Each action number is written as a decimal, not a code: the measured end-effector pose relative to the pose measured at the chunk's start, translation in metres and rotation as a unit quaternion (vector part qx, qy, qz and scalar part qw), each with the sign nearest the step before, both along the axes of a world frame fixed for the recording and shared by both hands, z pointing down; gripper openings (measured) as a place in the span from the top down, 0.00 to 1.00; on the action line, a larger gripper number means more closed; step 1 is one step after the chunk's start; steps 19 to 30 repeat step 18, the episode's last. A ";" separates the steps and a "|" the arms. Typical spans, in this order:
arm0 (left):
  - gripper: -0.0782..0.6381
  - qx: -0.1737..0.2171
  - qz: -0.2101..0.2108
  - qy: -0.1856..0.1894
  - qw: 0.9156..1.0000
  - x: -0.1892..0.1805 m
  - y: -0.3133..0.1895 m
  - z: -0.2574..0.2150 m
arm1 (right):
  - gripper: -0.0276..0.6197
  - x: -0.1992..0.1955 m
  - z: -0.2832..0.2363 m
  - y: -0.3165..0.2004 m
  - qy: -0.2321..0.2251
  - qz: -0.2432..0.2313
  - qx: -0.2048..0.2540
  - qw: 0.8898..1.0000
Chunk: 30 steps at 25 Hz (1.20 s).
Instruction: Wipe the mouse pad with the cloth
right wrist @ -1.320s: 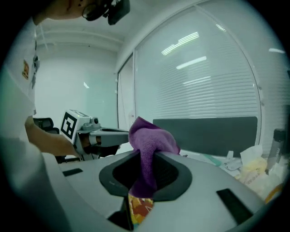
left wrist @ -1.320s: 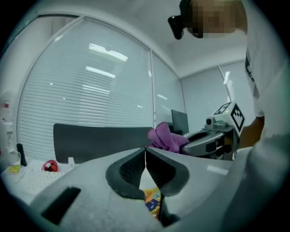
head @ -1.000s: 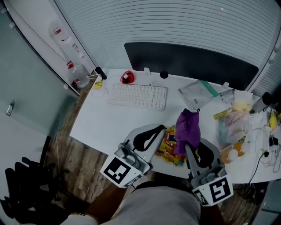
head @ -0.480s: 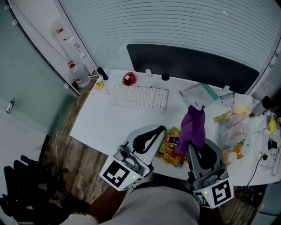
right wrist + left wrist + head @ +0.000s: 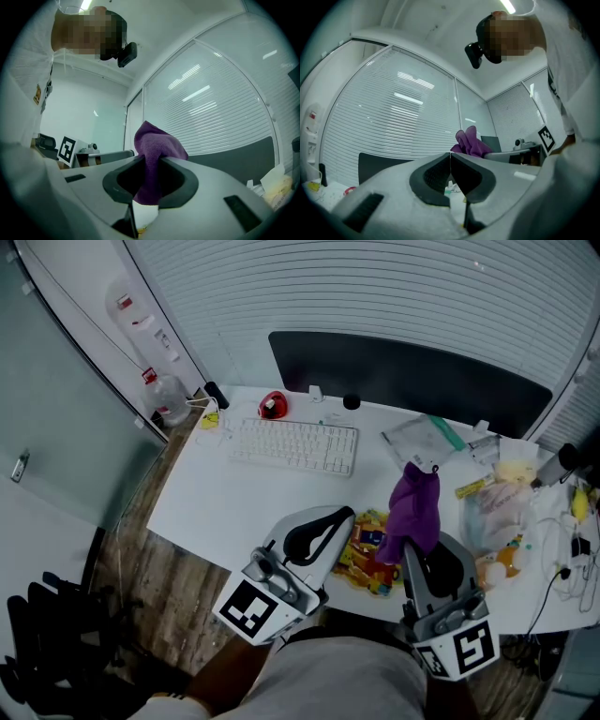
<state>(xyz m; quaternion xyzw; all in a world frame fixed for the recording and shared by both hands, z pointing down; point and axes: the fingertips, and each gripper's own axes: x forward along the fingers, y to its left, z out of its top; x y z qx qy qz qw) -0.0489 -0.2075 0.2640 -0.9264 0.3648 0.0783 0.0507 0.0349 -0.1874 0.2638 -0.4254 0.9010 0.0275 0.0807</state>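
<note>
My right gripper (image 5: 407, 555) is shut on a purple cloth (image 5: 412, 510), which stands up out of the jaws in a bunch. The right gripper view shows the cloth (image 5: 152, 157) pinched between the closed jaws of that gripper (image 5: 150, 164). Under both grippers, at the desk's near edge, lies a colourful patterned pad (image 5: 365, 557), partly hidden by them. My left gripper (image 5: 347, 515) sits just left of the cloth. Its jaws meet with nothing between them, as the left gripper view (image 5: 450, 155) shows. The cloth (image 5: 471, 143) rises behind that gripper.
A white keyboard (image 5: 294, 445) lies mid-desk, with a red object (image 5: 272, 406) behind it and a dark panel (image 5: 403, 371) along the back. Plastic bags (image 5: 422, 439), packets (image 5: 502, 498) and cables (image 5: 572, 531) crowd the right end. The white desk (image 5: 216, 493) shows bare at its left.
The cloth and the right gripper's tip have shifted slightly right and farther from me. The left gripper has stayed in place.
</note>
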 end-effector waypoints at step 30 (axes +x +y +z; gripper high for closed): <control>0.87 -0.001 0.007 -0.002 1.000 0.001 0.005 0.000 | 0.85 0.001 0.002 0.005 0.008 0.005 -0.006 1.000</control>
